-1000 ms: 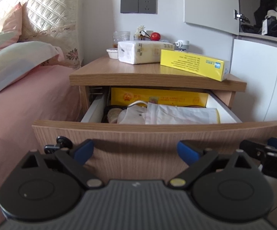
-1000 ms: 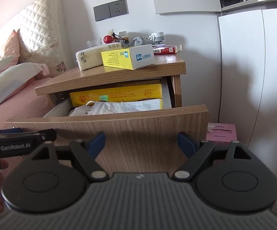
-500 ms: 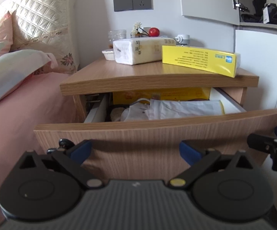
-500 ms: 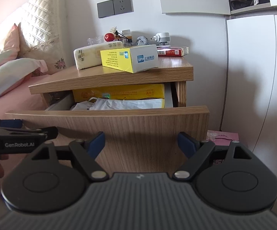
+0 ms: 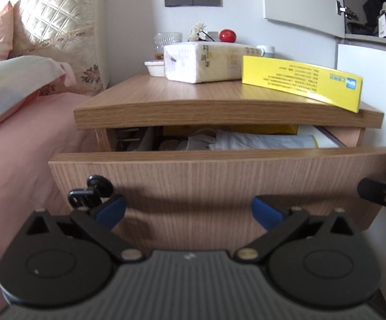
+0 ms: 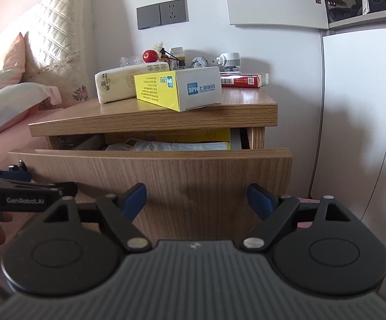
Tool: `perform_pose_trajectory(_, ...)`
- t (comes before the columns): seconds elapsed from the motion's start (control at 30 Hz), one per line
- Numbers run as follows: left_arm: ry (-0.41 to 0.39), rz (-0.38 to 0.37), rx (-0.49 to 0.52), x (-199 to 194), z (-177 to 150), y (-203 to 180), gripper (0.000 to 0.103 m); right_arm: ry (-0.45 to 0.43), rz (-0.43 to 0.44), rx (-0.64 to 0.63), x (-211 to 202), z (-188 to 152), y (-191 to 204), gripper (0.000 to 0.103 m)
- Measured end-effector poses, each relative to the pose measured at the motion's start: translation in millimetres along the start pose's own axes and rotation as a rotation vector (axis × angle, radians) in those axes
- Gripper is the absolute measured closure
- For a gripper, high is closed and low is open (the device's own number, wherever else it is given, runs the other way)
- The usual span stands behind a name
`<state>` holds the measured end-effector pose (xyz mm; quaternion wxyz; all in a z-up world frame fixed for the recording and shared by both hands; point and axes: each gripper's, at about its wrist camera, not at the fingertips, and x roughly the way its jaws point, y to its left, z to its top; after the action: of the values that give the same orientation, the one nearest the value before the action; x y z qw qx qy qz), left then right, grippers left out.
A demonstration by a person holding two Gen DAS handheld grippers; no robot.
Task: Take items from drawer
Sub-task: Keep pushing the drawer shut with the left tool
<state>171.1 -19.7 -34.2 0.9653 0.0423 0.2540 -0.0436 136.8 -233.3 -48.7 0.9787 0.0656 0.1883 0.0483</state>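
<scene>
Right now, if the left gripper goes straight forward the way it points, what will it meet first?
Most likely the wooden drawer front: the open left gripper points squarely at that panel, below its top edge. The white plastic bag inside sits higher, above this line. How far away the panel is cannot be judged.

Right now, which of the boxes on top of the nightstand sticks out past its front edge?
The yellow box with the white-and-blue end; the flat red box lies farther back.
</scene>
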Motion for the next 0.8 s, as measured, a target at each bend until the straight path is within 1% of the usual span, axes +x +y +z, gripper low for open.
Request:
perform_pose_trajectory(0.13,-0.038,0.033,0.037,7.6,1.5,-6.7,0.0,-0.02,-0.002,-0.006,10.8,1.2,-0.8,0.014)
perform_pose_trajectory(0.2,-0.043,0.038,0.045,11.2,3.7,-9.5,0.0,-0.033,-0.007,-0.009,15.1,0.7,-0.6,0.014)
perform_pose_trajectory(0.33,-0.03,0.027,0.03,19.8,9.5,-12.1,0.0,-0.04,-0.012,0.024,21.8,3.9,-3.0,0.014)
perform_pose_trajectory(0.5,-0.035,0.047,0.014,29.7,15.3,-13.8,0.001,-0.062,-0.014,0.036,33.7,5.4,-5.4,0.014)
perform_pose_trajectory(0.7,-0.03,0.044,-0.016,42.4,21.5,-12.1,0.001,-0.068,0.02,0.053,45.1,8.8,-13.6,0.014)
perform_pose_trajectory(0.8,-0.028,0.04,-0.021,47.8,23.6,-11.4,0.0,-0.075,0.041,0.022,48.6,7.7,-17.0,0.014)
